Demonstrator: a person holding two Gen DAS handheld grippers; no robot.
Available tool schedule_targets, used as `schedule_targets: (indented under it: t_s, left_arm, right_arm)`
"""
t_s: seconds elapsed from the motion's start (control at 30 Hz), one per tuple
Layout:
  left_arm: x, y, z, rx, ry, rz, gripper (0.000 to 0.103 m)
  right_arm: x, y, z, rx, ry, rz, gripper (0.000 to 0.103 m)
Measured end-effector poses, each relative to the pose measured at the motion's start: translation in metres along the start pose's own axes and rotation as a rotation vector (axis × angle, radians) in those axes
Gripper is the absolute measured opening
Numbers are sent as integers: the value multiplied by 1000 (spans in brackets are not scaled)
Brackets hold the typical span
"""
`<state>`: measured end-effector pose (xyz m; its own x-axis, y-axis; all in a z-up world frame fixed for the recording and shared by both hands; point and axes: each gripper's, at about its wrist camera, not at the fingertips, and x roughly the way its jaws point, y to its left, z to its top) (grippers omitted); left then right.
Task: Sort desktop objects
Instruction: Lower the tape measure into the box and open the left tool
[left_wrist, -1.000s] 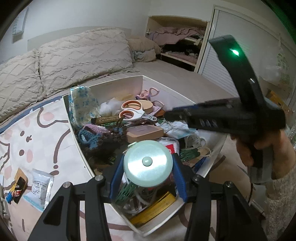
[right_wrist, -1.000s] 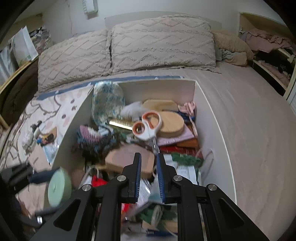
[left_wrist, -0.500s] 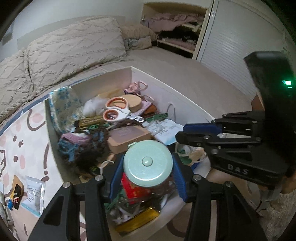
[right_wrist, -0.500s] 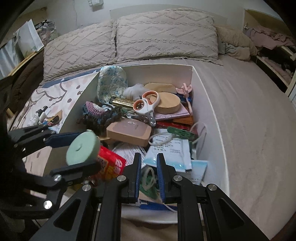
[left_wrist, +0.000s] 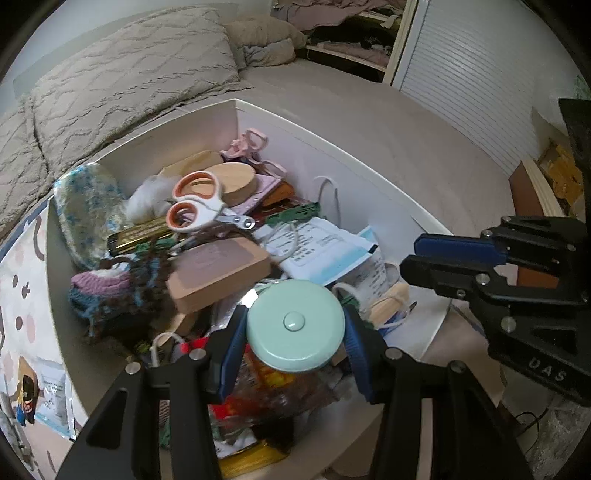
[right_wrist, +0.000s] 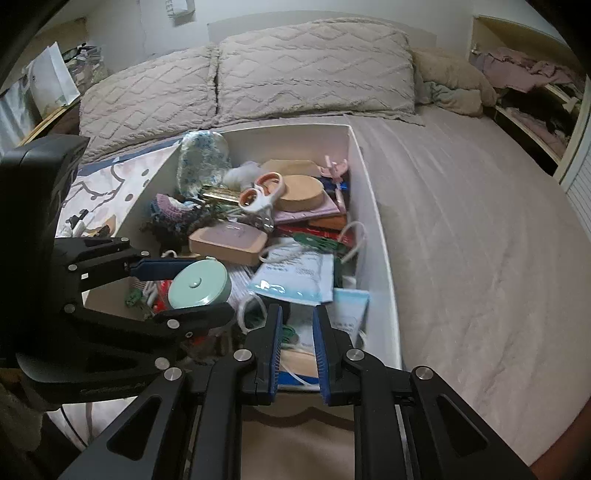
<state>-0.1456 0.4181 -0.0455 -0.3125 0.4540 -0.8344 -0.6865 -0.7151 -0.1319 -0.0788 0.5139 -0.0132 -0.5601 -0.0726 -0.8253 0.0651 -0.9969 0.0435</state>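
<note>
The left gripper (left_wrist: 295, 332) is clenched on 1 round mint-green disc case (left_wrist: 295, 324), a blue pad pressed against each side of its rim, and holds it over the near end of the white box (left_wrist: 354, 177), above the clutter. The right gripper (right_wrist: 297, 343) carries nothing; its jaws stand a narrow gap apart over the near right corner of the box. To do this step well, the person would likely keep the left squeeze even so the smooth rim does not slip, carry the case out clear of the box wall, and set it down flat before letting go; where it belongs cannot be told. Counted from largest to smallest: 1 white box; beyond the left jaws, 1 blue-flowered pouch (left_wrist: 88, 210) against the far left wall, 1 tan rectangular case (left_wrist: 221, 269) just ahead of the disc, 1 round wooden lid (left_wrist: 236, 181) farther back, and 1 pair of orange-handled scissors (left_wrist: 199, 206) lying partly over it. The papers and cords below are too tangled to count.
</note>
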Motion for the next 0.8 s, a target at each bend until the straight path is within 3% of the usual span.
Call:
schedule_targets:
  t_s: [0.37, 0.43, 0.47, 0.8]
  left_arm:
    - [16, 0, 11, -9, 27, -25, 52]
    - [16, 1, 10, -4, 30, 7, 81]
    - [14, 2, 10, 0, 21, 27, 84]
    - [-8, 18, 5, -40, -6, 49, 84]
  right_arm:
    - [-1, -12, -7, 14, 17, -14, 17]
    - [0, -12, -7, 16, 18, -15, 17]
    - [0, -12, -6, 18, 19, -15, 17]
    - [2, -10, -8, 25, 30, -35, 17]
